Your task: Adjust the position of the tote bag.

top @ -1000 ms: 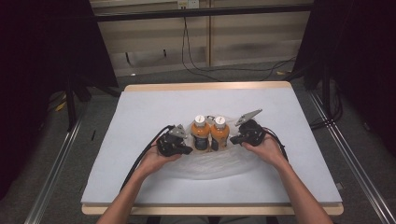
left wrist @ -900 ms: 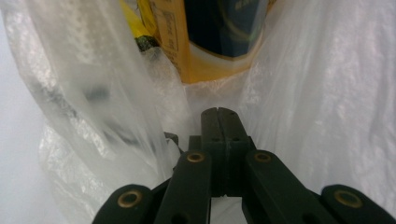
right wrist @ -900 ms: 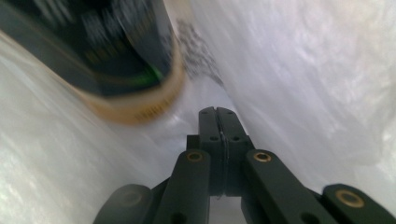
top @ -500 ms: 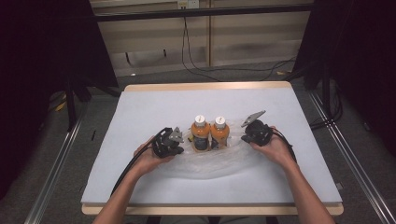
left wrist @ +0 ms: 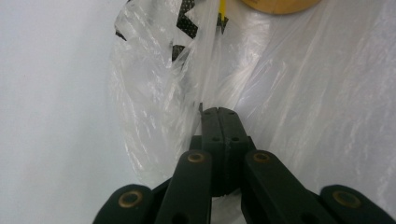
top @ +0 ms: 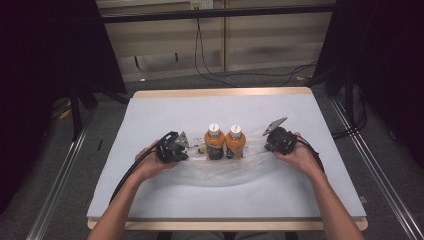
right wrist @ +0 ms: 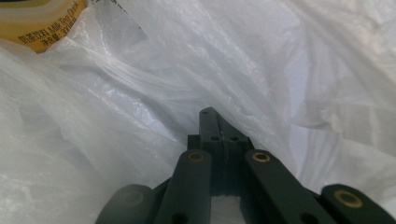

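Plastic bag (top: 220, 170): spread flat on table (top: 150, 115), two orange bottles (top: 225, 142) standing in it, midway between grippers. Left gripper (left wrist: 217, 112) clamped on bag film at its left side; right gripper (right wrist: 211, 114) clamped on film at right. Likely pulling sides apart so mouth opens around bottles.

Clear plastic bag (top: 225, 167), thin and crinkled, spread flat mid-table, stretched sideways, pinched at left and right edges. Two bottles (top: 225, 142) upright side by side, touching, at bag's far edge; orange contents, white caps, dark label bands. Bag film bunched around bottle bases.
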Available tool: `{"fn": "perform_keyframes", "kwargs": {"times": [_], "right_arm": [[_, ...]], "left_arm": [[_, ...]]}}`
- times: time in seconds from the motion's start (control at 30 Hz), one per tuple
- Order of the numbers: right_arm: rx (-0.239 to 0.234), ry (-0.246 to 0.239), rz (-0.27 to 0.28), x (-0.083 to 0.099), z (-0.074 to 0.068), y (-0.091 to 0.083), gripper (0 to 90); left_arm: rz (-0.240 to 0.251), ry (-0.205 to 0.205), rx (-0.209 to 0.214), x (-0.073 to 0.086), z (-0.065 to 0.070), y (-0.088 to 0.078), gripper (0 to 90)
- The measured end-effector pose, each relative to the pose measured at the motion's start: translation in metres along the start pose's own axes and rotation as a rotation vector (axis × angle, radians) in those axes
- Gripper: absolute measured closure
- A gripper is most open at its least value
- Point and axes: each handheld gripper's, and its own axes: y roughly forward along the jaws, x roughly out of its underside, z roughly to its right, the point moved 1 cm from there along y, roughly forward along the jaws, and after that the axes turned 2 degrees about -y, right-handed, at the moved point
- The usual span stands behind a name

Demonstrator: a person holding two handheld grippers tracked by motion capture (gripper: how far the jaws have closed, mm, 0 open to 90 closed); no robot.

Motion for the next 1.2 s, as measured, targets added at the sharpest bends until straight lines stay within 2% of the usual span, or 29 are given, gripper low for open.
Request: {"fn": "perform_keyframes", "kwargs": {"times": [0.1, 0.13, 0.17, 0.2, 0.27, 0.3, 0.33, 0.53, 0.6, 0.7, 0.77, 0.87, 0.97, 1.07, 1.13, 1.2], "right_arm": [[0.012, 0.007, 0.003, 0.006, 0.008, -0.001, 90.0], [0.017, 0.015, 0.006, 0.007, 0.009, -0.001, 90.0], [0.014, 0.02, 0.012, 0.009, 0.011, -0.001, 90.0], [0.009, 0.022, 0.024, 0.01, 0.013, -0.001, 90.0], [0.043, 0.017, 0.016, 0.01, 0.015, 0.0, 90.0], [0.039, 0.011, 0.021, 0.011, 0.016, 0.0, 90.0], [0.035, 0.028, 0.018, 0.011, 0.016, 0.0, 90.0], [0.018, 0.019, 0.023, 0.013, 0.02, -0.001, 90.0], [0.009, 0.016, 0.021, 0.014, 0.021, -0.002, 90.0], [-0.001, 0.04, 0.024, 0.016, 0.021, -0.002, 90.0], [0.014, 0.017, 0.01, 0.019, 0.021, -0.005, 90.0], [0.015, 0.012, 0.006, 0.021, 0.02, -0.007, 90.0], [-0.008, 0.036, 0.013, 0.026, 0.019, -0.009, 90.0], [0.006, 0.013, 0.003, 0.026, 0.017, -0.011, 90.0], [0.008, 0.026, 0.005, 0.027, 0.015, -0.012, 90.0], [0.001, 0.032, 0.015, 0.029, 0.014, -0.013, 90.0]], "left_arm": [[0.012, 0.009, -0.006, 0.004, -0.004, -0.001, 90.0], [0.022, -0.021, -0.009, 0.007, -0.004, -0.002, 90.0], [0.038, -0.031, -0.028, 0.011, -0.006, -0.003, 90.0], [0.073, -0.055, 0.002, 0.018, -0.01, -0.002, 90.0], [0.042, -0.058, -0.009, 0.021, -0.015, -0.006, 90.0], [0.052, -0.069, -0.007, 0.024, -0.017, -0.006, 90.0], [0.073, -0.078, 0.005, 0.027, -0.018, -0.006, 90.0], [0.067, -0.076, 0.001, 0.03, -0.019, -0.008, 90.0], [0.073, -0.093, 0.001, 0.034, -0.018, -0.01, 90.0], [0.075, -0.099, -0.008, 0.038, -0.016, -0.012, 90.0], [0.083, -0.121, -0.001, 0.044, -0.017, -0.015, 90.0], [0.111, -0.163, 0.022, 0.052, -0.02, -0.018, 90.0], [0.125, -0.187, 0.027, 0.059, -0.021, -0.019, 90.0], [0.113, -0.172, 0.006, 0.059, -0.019, -0.02, 90.0], [0.11, -0.171, 0.006, 0.059, -0.019, -0.02, 90.0], [0.068, -0.137, -0.034, 0.055, -0.016, -0.02, 90.0]]}}
